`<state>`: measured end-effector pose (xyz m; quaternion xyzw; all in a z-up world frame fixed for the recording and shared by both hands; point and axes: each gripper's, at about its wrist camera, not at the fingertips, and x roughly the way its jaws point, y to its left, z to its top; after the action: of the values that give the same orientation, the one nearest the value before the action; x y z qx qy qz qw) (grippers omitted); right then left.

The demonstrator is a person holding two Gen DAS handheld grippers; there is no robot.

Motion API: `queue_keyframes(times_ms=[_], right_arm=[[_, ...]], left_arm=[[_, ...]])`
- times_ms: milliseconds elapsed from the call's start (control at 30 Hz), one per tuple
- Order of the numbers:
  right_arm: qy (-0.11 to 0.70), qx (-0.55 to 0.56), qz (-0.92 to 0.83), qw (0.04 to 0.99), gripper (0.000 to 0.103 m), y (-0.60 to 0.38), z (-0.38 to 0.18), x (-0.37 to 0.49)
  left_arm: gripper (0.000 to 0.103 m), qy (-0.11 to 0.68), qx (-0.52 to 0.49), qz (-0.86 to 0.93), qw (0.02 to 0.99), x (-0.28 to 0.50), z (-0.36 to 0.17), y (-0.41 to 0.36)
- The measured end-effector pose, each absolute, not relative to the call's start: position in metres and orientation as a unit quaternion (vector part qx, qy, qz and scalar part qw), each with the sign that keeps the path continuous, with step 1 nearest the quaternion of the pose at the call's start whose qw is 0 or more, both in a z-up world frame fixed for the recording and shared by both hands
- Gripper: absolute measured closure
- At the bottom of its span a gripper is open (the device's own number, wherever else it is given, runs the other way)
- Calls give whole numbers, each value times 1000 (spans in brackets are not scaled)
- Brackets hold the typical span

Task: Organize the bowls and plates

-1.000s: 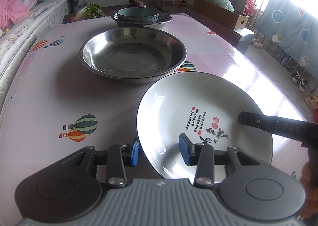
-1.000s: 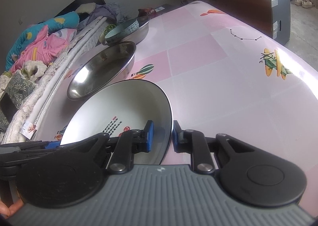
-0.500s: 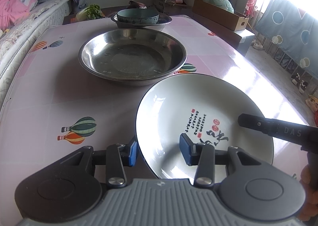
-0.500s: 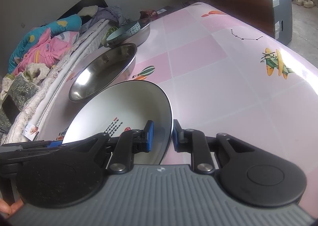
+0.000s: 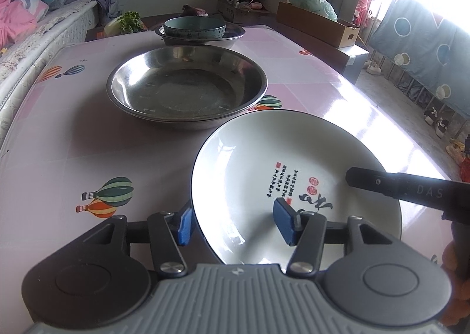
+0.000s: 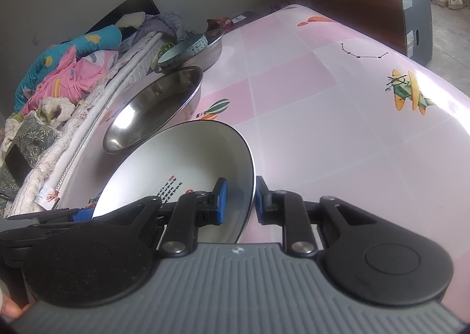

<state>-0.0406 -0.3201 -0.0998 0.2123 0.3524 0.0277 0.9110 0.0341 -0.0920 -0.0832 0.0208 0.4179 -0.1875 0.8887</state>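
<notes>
Now plate (image 5: 293,175) rim btwn right gripper (image 6: 238,202) fingers (image 6: 220,200), left gripper (image 5: 235,227) fingers apart.

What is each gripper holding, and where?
Right gripper clamps the plate by its rim. Left gripper straddles the opposite rim, jaws just opened, not gripping.

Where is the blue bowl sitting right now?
In the left wrist view the blue bowl sits at the table's far end, inside a steel dish, beyond the big steel basin.

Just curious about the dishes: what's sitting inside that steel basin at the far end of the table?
A teal bowl with a patterned rim sits inside the far steel basin. The bowl's inside is mostly hidden from this low angle, and the basin's floor beneath it is covered.
</notes>
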Motion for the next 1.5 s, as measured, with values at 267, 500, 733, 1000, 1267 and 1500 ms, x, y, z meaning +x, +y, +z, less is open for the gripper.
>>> queue_keyframes(times_ms=[267,500,733,1000,1267,1500], right_arm=[[352,205,27,913,80,-316,-98,-40],[355,200,17,913,79,-319,-95,-39],[354,202,9,913,79,-326,-96,-40],[351,200,8,915,80,-325,-97,-41],[350,201,8,915,79,-324,-98,-42],[349,200,8,916,79,-324,-98,-42]], left_arm=[[46,411,22,-185,892,32,-84,-94],[46,414,19,-191,890,32,-83,-99],[46,408,32,-199,890,28,-84,-107],[46,408,31,-201,890,28,-85,-108],[45,408,30,-201,890,29,-85,-108],[43,408,31,-202,890,28,-85,-108]])
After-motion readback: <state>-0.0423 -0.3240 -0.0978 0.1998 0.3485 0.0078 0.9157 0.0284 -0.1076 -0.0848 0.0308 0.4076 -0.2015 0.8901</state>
